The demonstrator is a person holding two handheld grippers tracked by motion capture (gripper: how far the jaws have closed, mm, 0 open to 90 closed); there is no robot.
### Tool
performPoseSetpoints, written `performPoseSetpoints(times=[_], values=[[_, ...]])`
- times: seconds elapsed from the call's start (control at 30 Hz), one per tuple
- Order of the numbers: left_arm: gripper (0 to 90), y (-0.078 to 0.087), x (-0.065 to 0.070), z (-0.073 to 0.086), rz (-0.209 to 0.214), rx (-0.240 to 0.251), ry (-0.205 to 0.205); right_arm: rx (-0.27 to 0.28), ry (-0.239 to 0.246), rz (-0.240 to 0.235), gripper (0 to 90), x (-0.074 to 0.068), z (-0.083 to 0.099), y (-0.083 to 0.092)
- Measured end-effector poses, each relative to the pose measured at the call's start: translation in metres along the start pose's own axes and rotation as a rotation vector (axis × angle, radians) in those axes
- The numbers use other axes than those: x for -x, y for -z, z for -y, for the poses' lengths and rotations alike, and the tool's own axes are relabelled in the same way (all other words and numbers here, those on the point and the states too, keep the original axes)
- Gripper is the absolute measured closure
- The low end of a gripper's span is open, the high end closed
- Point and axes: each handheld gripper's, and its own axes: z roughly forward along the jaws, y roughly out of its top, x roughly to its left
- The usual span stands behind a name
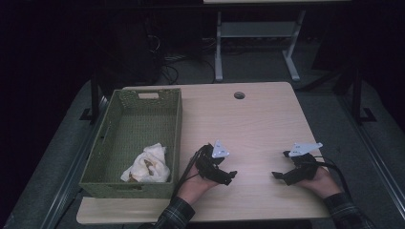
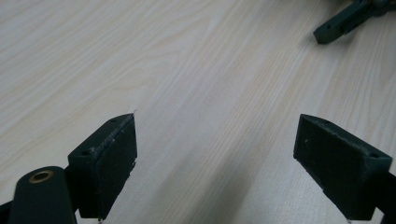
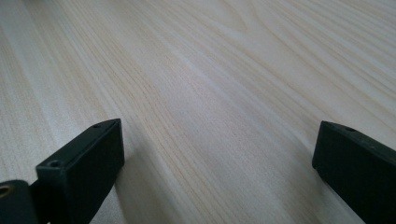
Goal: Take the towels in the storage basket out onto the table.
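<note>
My left gripper rests low over the light wooden table near the front edge, held by a hand in a plaid sleeve. In the left gripper view its jaws stand wide open over bare wood, with nothing between them. My right gripper sits to the right of it and points back toward it. The right gripper view shows that gripper open too, over bare wood. A black jaw of the right gripper shows at the top right of the left gripper view.
A green woven basket stands along the table's left side, with a crumpled white cloth in its near end. A round cable hole sits near the far edge. Beyond the table are desk legs and cables on a dark floor.
</note>
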Motion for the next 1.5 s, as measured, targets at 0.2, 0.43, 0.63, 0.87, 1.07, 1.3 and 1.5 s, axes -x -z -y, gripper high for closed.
performPoseSetpoints(times=[0.2, 0.43, 0.63, 0.87, 1.07, 1.3, 1.5], values=[[12.9, 0.005, -0.002, -0.002, -0.009, -0.006, 0.014, -0.001, 0.002, -0.004, 1.9, 0.0, 0.0, 0.0], [13.0, 0.018, -0.005, -0.006, -0.028, 0.017, 0.026, -0.001, 0.003, -0.005, 1.9, 0.0, 0.0, 0.0], [13.0, 0.023, -0.006, -0.008, -0.027, 0.023, 0.038, -0.001, 0.008, -0.008, 1.9, 0.0, -0.001, -0.001], [13.0, 0.027, -0.007, -0.007, -0.024, 0.021, 0.045, -0.001, 0.009, -0.009, 1.9, 0.0, -0.001, -0.001], [13.0, 0.03, -0.006, -0.011, -0.019, 0.018, 0.053, -0.001, 0.008, -0.008, 1.9, 0.0, -0.001, -0.001], [12.9, 0.035, -0.006, -0.016, -0.01, 0.021, 0.047, 0.0, 0.009, -0.008, 1.9, 0.0, -0.001, -0.001], [13.0, 0.042, -0.009, -0.025, 0.003, 0.039, 0.057, 0.0, 0.008, -0.008, 1.9, 0.0, -0.001, -0.001]])
